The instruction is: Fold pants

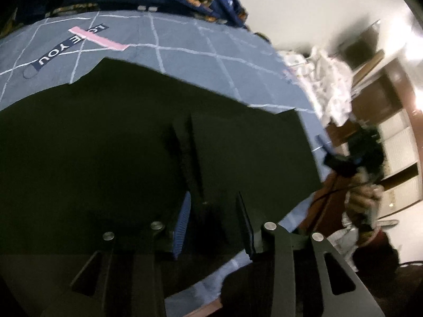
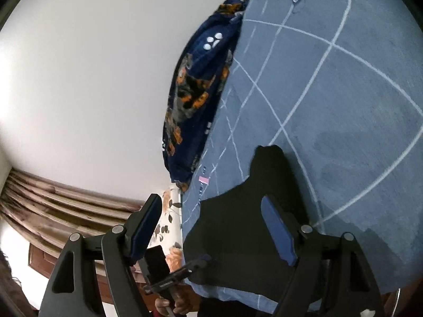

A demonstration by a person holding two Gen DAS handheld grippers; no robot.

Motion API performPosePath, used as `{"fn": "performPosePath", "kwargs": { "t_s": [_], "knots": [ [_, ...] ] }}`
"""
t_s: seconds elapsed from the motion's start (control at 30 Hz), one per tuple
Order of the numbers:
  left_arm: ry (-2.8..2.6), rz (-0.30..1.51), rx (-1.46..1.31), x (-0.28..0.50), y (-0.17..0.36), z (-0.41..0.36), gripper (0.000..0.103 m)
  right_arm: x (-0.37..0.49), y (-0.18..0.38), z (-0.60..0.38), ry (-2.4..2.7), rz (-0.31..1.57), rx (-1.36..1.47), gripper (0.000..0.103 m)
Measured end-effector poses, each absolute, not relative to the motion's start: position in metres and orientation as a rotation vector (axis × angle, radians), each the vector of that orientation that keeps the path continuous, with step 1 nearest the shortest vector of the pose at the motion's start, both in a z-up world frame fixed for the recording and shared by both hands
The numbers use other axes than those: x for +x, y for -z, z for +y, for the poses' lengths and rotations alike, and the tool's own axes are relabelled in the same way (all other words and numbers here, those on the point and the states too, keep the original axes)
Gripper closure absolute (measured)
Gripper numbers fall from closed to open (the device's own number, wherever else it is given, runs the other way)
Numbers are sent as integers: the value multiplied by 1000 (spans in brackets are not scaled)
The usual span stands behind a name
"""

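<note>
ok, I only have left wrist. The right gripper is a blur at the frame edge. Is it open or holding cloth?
Observer: Open. The right wrist view shows the right gripper with its fingers wide apart and nothing between them.
Operator: Where is it relative to the pants?
Observer: It points at the pants, which lie on the bedsheet. I can't tell whether it touches them.
Operator: Anything beyond the bed edge on that side?
Observer: A brown curtain hangs below a white wall.
</note>
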State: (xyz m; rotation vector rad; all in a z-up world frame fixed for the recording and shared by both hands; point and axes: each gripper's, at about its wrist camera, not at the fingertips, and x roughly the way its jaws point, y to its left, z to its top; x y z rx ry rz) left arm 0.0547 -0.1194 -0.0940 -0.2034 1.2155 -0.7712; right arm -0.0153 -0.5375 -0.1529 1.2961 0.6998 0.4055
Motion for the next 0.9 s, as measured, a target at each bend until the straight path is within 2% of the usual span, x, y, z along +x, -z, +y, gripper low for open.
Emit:
{"fn": "performPosePath", "kwargs": {
  "t_s": [0.07,0.13,0.4,0.47,0.5,0.73,0.9],
  "knots": [
    [797,1161,-214,53,82,-119,66,-17,155,-542,-397,686,1320,27],
    [804,1150,-181,54,78,-124,60,-17,156,-545,-394,674,1337,27],
    [813,1314,-171,62,109,-141,59,-19,161,-550,-380,668,1372,26],
    [831,1331,-153,59,112,-145,47,-19,161,-550,-380,668,1374,26],
    [838,1339,-144,57,112,-147,45,-19,161,-550,-381,669,1378,26],
    [870,1410,-249,58,115,-134,43,-18,161,-550,-391,672,1386,25],
    [870,1469,-391,64,122,-126,43,-19,160,-551,-389,667,1395,21]
  ]
}}
